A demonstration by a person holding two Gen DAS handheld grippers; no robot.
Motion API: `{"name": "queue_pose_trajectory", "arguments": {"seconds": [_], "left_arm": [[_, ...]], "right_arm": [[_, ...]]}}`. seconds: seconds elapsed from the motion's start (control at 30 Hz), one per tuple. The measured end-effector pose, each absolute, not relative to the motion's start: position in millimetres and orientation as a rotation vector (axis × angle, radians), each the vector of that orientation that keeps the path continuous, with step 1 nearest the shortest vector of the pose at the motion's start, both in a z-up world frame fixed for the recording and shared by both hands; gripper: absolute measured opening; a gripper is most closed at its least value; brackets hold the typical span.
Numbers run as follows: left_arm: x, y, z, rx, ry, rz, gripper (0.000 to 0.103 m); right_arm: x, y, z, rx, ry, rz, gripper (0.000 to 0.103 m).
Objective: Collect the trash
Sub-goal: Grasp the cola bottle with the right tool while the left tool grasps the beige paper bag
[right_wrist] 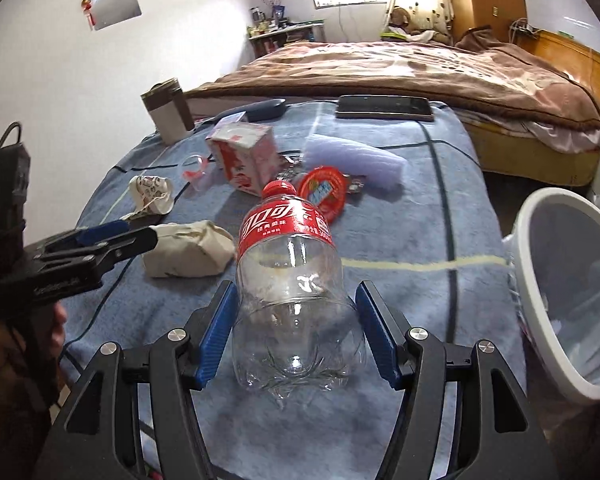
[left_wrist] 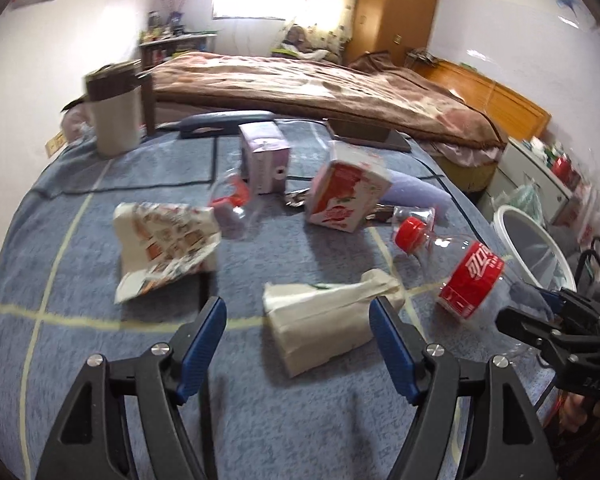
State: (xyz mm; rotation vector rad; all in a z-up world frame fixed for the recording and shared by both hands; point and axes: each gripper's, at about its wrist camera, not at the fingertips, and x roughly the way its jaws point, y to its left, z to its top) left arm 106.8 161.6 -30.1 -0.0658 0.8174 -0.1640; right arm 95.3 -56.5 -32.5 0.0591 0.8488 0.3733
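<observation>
An empty clear cola bottle with a red label and cap lies between the blue pads of my right gripper, which is shut on its lower body. In the left wrist view the same bottle slants with its cap up, and the right gripper holds its base. My left gripper stands open just short of a white tissue pack without touching it. From the right wrist view the left gripper sits beside that pack.
On the blue blanket lie a crumpled printed wrapper, a red-and-white carton, a purple carton, a clear cup, a red round lid and a thermos. A white bin stands at the right edge.
</observation>
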Motion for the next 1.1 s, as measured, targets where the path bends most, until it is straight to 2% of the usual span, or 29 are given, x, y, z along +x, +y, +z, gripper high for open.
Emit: {"name": "queue_pose_trajectory", "arguments": {"seconds": [0.2, 0.67, 1.1], "left_arm": [[122, 140, -37, 0.057, 0.855, -0.242, 0.076], [93, 109, -39, 0.107, 0.902, -0.431, 0.076], [117, 92, -49, 0.120, 0.918, -0.406, 0.076]], "right_arm": [[96, -66, -32, 0.084, 0.849, 0.358, 0.063], [94, -80, -34, 0.104, 0.840, 0.343, 0.063], [90, -92, -34, 0.106, 0.828, 0.309, 0.063]]}}
